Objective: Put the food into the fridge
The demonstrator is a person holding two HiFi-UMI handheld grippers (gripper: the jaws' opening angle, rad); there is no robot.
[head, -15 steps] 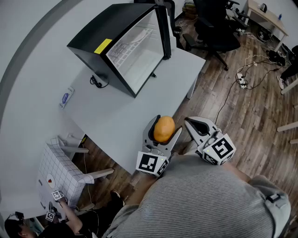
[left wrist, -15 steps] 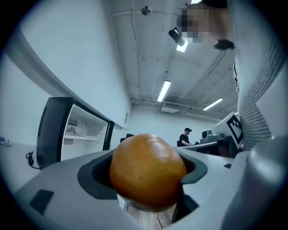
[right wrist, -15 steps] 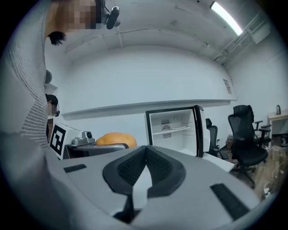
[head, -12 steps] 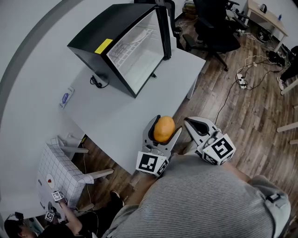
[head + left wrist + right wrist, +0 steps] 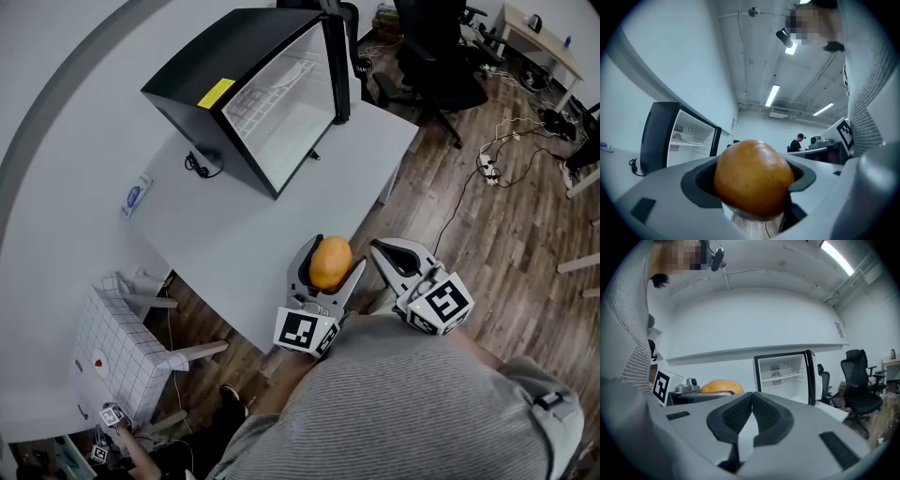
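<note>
Clamping the orange fruit (image 5: 753,178) between its jaws, left gripper (image 5: 329,270) hangs well in front of the open fridge (image 5: 234,66); right gripper (image 5: 379,247), equally far from the fridge, is pinched together, empty.

a pale grey counter (image 5: 234,234) stands on a brown wood-plank floor (image 5: 506,234). near its left edge lies a small white card with a blue round mark (image 5: 136,195), with a black coiled cable (image 5: 195,165) close by. a black swivel office chair (image 5: 436,56) stands past the far end. a white power strip (image 5: 487,167) with trailing cords lies on the floor. a white grid-patterned object with pale tube legs (image 5: 117,347) sits beside the counter's near corner.
</note>
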